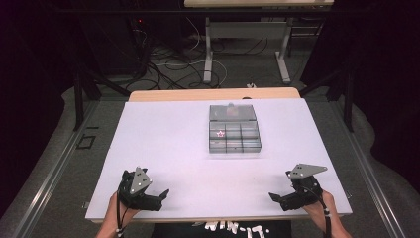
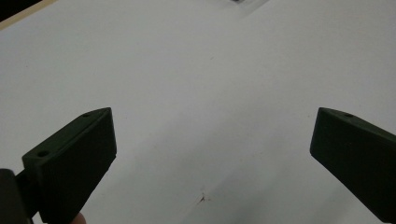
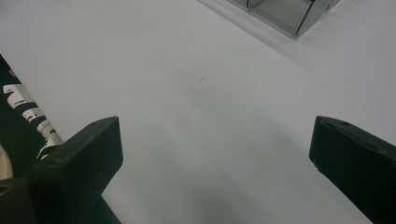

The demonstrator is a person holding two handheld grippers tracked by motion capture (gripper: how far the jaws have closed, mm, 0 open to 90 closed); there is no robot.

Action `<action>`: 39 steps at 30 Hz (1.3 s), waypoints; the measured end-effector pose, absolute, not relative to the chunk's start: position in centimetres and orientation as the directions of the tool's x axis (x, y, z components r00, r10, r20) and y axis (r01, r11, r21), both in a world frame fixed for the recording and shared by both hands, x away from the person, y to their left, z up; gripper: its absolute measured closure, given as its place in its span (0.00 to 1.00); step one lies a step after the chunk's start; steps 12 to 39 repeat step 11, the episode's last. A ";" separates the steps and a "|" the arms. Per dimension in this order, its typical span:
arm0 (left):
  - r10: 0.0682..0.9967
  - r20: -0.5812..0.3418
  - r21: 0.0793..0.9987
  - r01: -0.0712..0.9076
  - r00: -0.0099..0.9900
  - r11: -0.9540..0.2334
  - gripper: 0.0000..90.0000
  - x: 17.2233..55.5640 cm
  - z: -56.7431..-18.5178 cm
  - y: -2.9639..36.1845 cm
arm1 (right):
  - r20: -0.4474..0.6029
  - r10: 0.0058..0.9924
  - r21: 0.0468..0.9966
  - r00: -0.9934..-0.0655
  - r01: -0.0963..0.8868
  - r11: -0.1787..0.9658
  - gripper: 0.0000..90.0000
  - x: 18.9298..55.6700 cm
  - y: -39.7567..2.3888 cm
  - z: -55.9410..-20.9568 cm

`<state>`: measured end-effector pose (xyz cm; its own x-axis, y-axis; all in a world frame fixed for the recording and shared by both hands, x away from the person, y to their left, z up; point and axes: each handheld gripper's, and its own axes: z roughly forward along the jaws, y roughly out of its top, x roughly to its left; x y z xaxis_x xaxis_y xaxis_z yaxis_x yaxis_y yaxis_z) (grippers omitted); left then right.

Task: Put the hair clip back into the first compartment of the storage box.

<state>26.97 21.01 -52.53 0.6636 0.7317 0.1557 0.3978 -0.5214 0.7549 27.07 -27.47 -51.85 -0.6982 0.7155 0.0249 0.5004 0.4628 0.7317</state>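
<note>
Table [image 1: 163, 148] under a white sheet across the middle of the high view, wooden edge showing along its far side.

Compartment box [image 1: 234, 135] of clear plastic, upper centre of the sheet, lid folded back toward the top of the frame, long axis running top to bottom with the lid counted in. Small pink star-shaped piece [image 1: 221, 133] in a left-hand cell of the upper row; other cells too dim to read. Corner of the same box [image 3: 285, 14] at the top right of the right gripper view.

Left gripper [image 1: 157, 197] at the lower left of the high view, right gripper [image 1: 277, 199] at the lower right, both low over the sheet near its bottom edge, tips turned inward toward each other. Jaws spread wide on each, nothing between them but bare sheet.

Box well apart from both, up-frame and between them, a little right of centre. Right gripper probably the nearer, though only slightly. Likely next: a reach up-frame and inward.
</note>
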 end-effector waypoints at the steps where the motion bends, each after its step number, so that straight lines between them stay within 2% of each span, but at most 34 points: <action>1: 0.730 0.163 0.753 0.395 0.664 -0.527 0.00 27.0 -52.5 21.0 | 0.030 0.722 0.731 -0.691 0.508 0.456 0.03 26.9 -27.5 -52.0; 4: 0.720 0.172 0.744 0.391 0.672 -0.543 0.00 27.0 -52.5 21.0 | 0.009 0.712 0.709 -0.702 0.507 0.491 0.02 26.5 -27.4 -52.3; 11: 0.716 0.152 0.740 0.401 0.682 -0.539 0.00 27.0 -52.7 20.9 | 0.010 0.708 0.745 -0.706 0.478 0.466 0.00 26.3 -27.7 -51.9; 39: 0.716 0.152 0.740 0.401 0.682 -0.539 0.00 27.0 -52.7 20.9 | 0.010 0.708 0.745 -0.706 0.478 0.466 0.00 26.3 -27.7 -51.9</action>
